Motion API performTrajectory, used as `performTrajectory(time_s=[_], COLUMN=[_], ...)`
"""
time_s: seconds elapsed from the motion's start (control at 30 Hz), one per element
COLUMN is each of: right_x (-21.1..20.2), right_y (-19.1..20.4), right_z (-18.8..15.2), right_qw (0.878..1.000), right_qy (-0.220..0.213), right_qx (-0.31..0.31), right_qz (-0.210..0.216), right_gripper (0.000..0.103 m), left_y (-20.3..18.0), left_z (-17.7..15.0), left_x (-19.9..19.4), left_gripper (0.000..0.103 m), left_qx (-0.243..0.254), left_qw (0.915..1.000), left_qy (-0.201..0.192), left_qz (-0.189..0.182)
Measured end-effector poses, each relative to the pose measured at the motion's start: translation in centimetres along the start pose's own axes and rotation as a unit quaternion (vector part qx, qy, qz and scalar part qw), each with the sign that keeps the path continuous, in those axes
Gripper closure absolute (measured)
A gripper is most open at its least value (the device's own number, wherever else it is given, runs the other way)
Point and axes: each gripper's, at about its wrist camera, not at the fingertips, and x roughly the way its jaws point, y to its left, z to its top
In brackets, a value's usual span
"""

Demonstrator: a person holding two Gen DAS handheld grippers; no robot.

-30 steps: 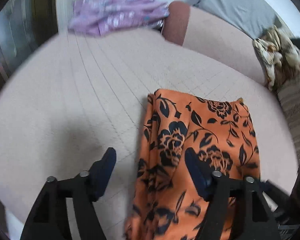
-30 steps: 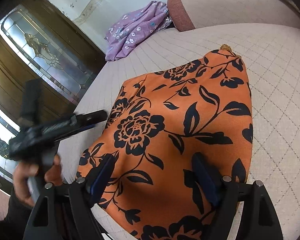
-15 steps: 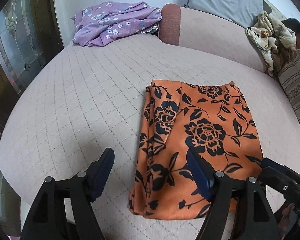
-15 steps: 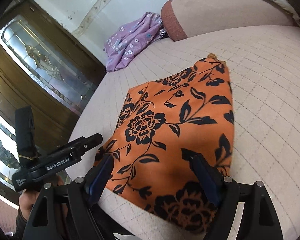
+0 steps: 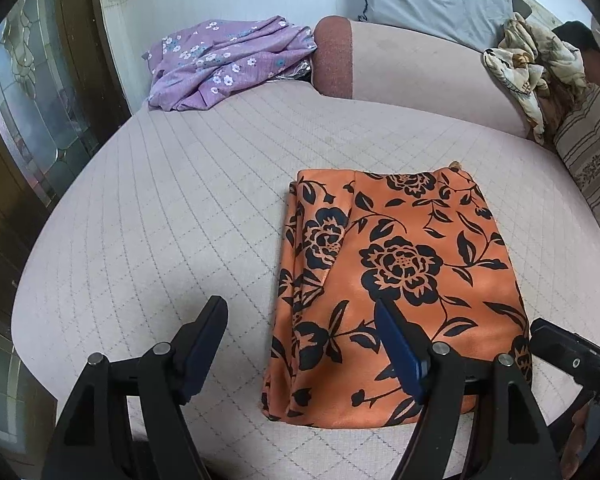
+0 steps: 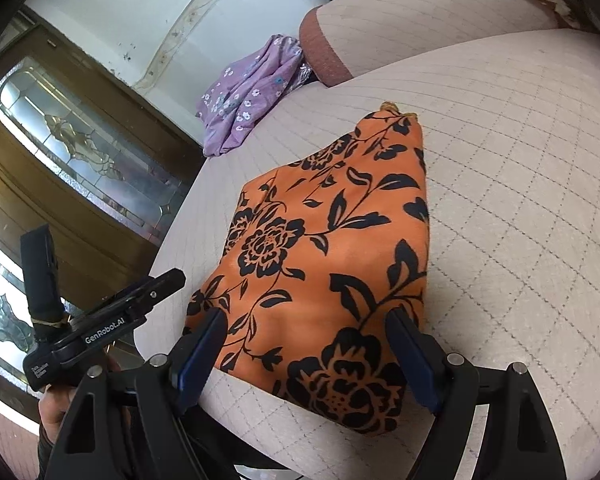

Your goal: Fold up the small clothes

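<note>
An orange garment [image 5: 396,280] with black flowers lies folded into a flat rectangle on the quilted pale-pink cushion [image 5: 172,216], near its front edge. My left gripper [image 5: 300,320] hangs open above the front of the cushion, its right finger over the garment's near left part, nothing between the jaws. In the right wrist view the same orange garment [image 6: 328,248] lies ahead, and my right gripper [image 6: 304,332] stands open above its near edge, holding nothing. The left gripper's body [image 6: 100,328] shows at the lower left there, held by a hand.
A crumpled purple flowered garment [image 5: 228,64] lies at the cushion's far left corner by the backrest [image 5: 412,68]. A cream patterned cloth [image 5: 532,68] and a striped pillow [image 5: 588,148] sit at the far right. A wooden door with leaded glass [image 6: 80,152] stands left of the cushion.
Both grippers have drawn back and up from the orange garment, so it now shows whole and lies flat. Both stayed open throughout.
</note>
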Motion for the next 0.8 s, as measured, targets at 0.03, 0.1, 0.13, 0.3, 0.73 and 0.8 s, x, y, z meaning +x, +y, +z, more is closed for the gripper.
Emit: performTrajectory(time_s=[0.03,0.1,0.13,0.3,0.73,0.8], right_x=[-0.1,-0.3,-0.6,-0.4,2.4,2.7], right_y=[-0.2,-0.6,-1.0,-3.5,-5.2,-5.2], right_z=[0.1,0.4,0.7,2.5,4.3,4.3], right_qw=[1.000,1.000,1.000,0.999,0.998,0.998], right_qy=[-0.002,-0.007,-0.012,-0.018,0.012,0.015], right_qx=[0.002,0.005,0.009,0.044,0.067,0.069], right_qz=[0.000,-0.003,-0.005,-0.013,-0.002,0.000], right_gripper=[0.019,0.019,0.019,0.019,0.019,0.019], left_y=[0.2,0.7,0.9,1.5,1.0,1.0], left_z=[0.0,0.0,0.0,-0.1,0.4,0.4], left_x=[0.2,0.7,1.2,3.0,4.4,4.5], left_gripper=[0.027,0.026,0.025,0.025,0.025,0.025], left_qx=[-0.004,-0.017,-0.023,-0.037,-0.030,-0.030], left_qw=[1.0000,0.9996,0.9994,0.9985,0.9984,0.9984], left_qy=[0.002,0.009,0.015,0.036,0.045,0.044], left_qz=[-0.009,-0.021,-0.021,-0.016,-0.015,-0.015])
